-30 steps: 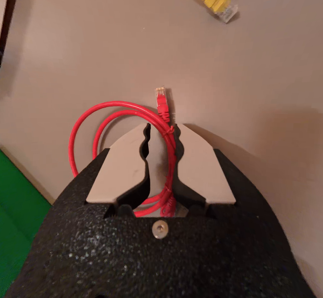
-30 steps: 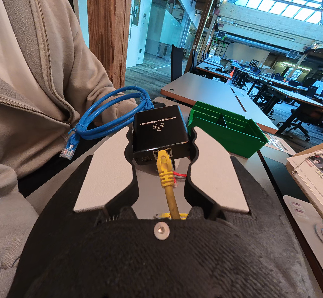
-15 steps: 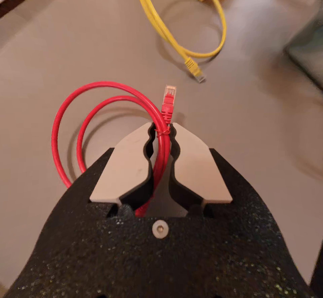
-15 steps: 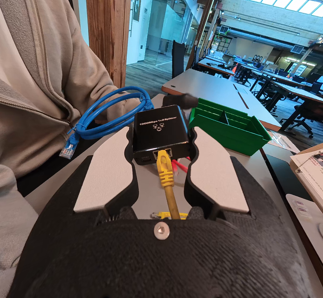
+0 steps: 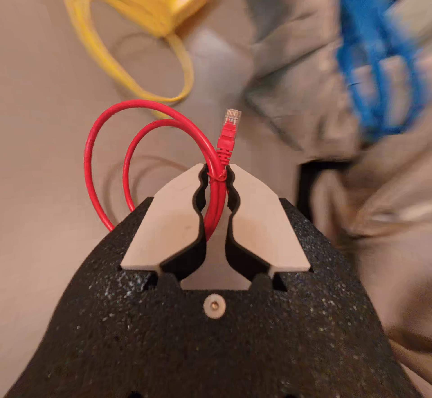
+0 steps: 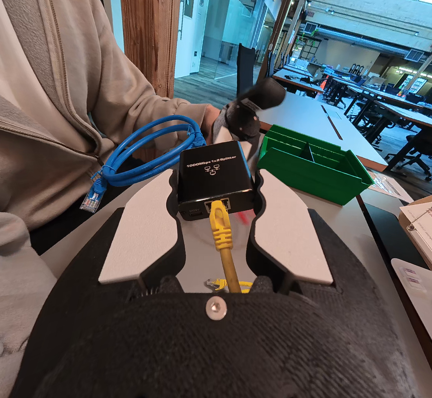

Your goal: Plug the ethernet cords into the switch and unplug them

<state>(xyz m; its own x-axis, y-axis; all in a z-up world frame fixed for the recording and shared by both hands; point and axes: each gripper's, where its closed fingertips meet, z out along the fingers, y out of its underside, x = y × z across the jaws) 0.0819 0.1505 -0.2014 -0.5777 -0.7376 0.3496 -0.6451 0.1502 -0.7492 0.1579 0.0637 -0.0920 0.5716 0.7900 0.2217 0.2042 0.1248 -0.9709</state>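
The table [image 6: 304, 118] is pale grey, with a green bin [image 6: 311, 171] sitting just right of the black switch [image 6: 212, 174]. The switch lies flat with its port face turned toward the right gripper [image 6: 215, 190], whose fingers clamp its two sides, so that one's gripping the box. The yellow cord [image 6: 228, 267] runs straight back from a port between those fingers, long axis in line with the gripper, plug in the socket. The blue cord [image 6: 149, 150] is coiled just left of the switch, one plug hanging off the table edge toward the person's sleeve [image 6: 131, 97].

The left gripper [image 5: 216, 171] is pinched tight on the coiled red cord [image 5: 140, 153] right at its twist tie, plug [image 5: 228, 134] sticking forward past the fingertips, loops bulging off to the left. Everything beyond it is badly blurred. From the right wrist view the red plug is only a smear beside the yellow one, can't tell if it touches the switch.
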